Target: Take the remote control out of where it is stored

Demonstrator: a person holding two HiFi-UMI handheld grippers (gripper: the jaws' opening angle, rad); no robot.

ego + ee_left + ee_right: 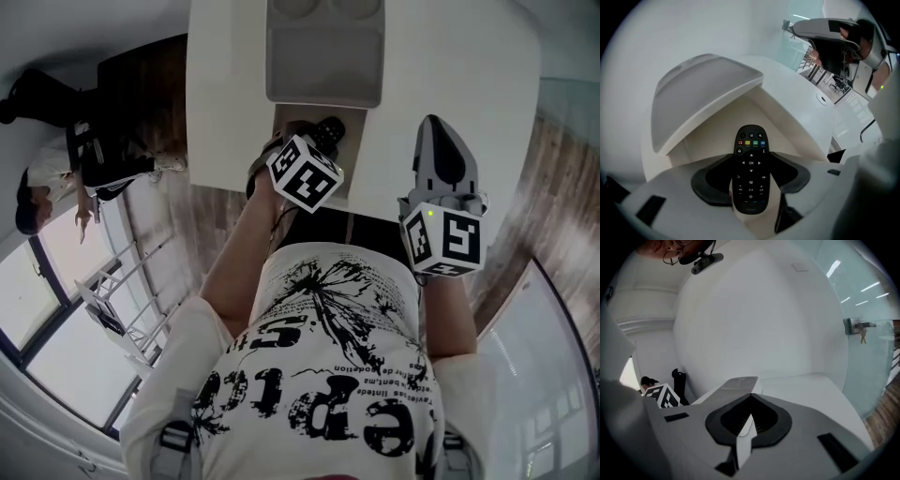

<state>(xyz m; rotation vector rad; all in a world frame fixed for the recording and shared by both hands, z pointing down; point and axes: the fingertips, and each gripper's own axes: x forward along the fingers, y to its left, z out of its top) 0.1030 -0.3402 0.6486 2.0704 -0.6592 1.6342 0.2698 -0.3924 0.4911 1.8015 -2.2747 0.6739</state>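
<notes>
The black remote control (751, 164), with coloured buttons near its top, lies lengthways between my left gripper's jaws; the left gripper (750, 190) is shut on it. It sits just in front of a pale open compartment (719, 133) under the white tabletop. In the head view the remote's (330, 127) end pokes out past the left gripper (322, 141) at the table's near edge. To the right my right gripper (437, 127) points over the table, apart from the remote. In the right gripper view its jaws (748, 422) meet with nothing between them.
A grey lidded tray (323, 56) stands on the white table (469, 84) just beyond the compartment. Another person (56, 178) stands at the far left on the wooden floor. A glass wall with hanging keys (857, 328) is to the right.
</notes>
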